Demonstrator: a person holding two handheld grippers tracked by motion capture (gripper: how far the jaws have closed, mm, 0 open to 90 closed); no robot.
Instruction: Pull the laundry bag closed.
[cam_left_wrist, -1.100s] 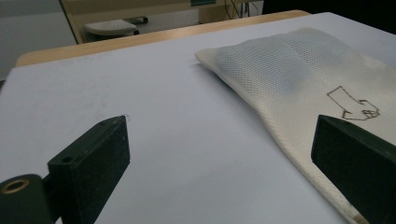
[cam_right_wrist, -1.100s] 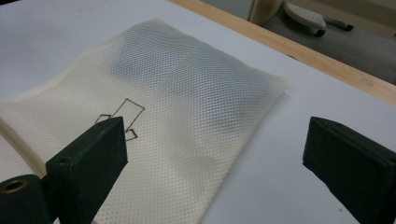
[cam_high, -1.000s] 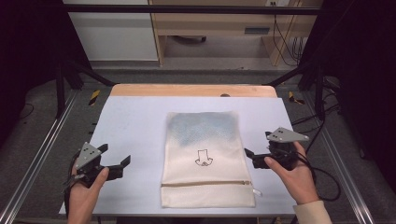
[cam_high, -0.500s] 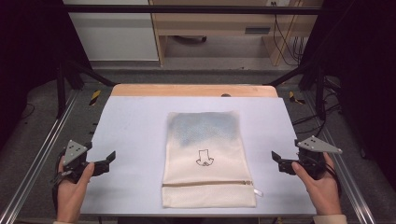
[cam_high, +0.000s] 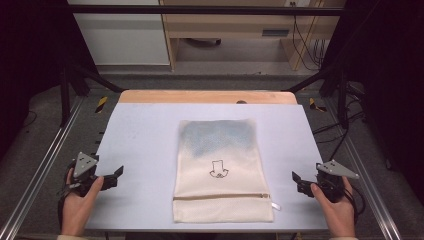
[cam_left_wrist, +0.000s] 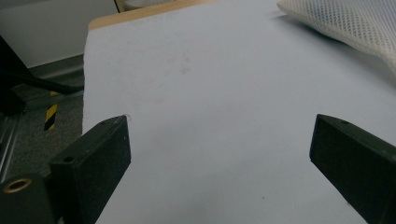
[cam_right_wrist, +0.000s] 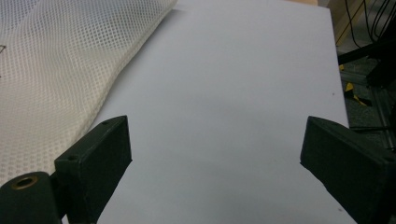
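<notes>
A cream mesh laundry bag (cam_high: 221, 170) lay flat mid-table, zipper toward the person, a small drawn mark at its centre visible from the high view. The left gripper (cam_high: 111, 176) sat at the table's (cam_high: 145, 130) left edge and the right gripper (cam_high: 299, 181) at the right edge, both well apart from the bag. The gripper views showed each pair of jaws spread wide, holding nothing. The right gripper view resolved the bag's weave; the left gripper view caught one bag corner.

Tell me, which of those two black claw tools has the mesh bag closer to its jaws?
The right gripper. Its own view shows the mesh bag reaching down beside one jaw; the left gripper sees it only far off.
</notes>
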